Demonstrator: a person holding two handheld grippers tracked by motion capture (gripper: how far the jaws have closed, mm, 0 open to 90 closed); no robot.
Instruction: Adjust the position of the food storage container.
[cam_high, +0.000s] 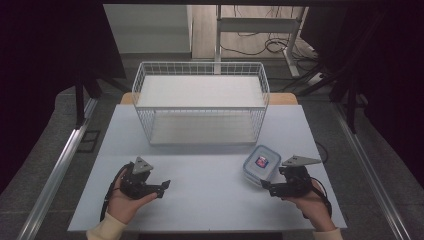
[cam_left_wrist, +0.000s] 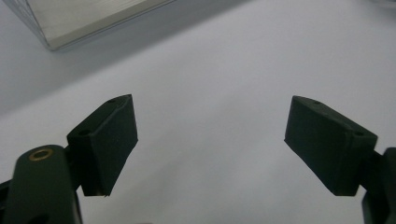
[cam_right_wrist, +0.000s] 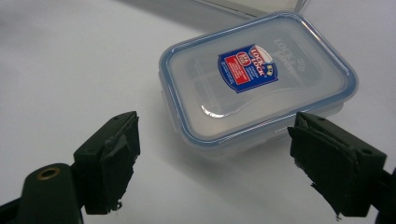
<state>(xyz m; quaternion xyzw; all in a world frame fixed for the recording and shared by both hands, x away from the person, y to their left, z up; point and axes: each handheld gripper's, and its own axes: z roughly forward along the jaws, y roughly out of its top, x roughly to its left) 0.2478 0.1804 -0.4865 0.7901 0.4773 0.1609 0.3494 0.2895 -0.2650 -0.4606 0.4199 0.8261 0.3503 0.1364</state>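
Left gripper (cam_high: 161, 188) sits low on the left of the table (cam_high: 210, 200), jaws spread wide with nothing but bare tabletop between them. Wire basket (cam_high: 200, 102) stands at the back, middle. Over on the right is the lidded plastic container (cam_high: 262, 164), just ahead of the right gripper (cam_high: 266, 189), whose jaws are also wide apart. So the right hand (cam_high: 312, 202) is way nearer; my guess is it does the grabbing. In the right gripper view the box (cam_right_wrist: 254, 79) lies straight ahead, its long axis running diagonally. Clear, blue-rimmed lid, label on top, looks empty.
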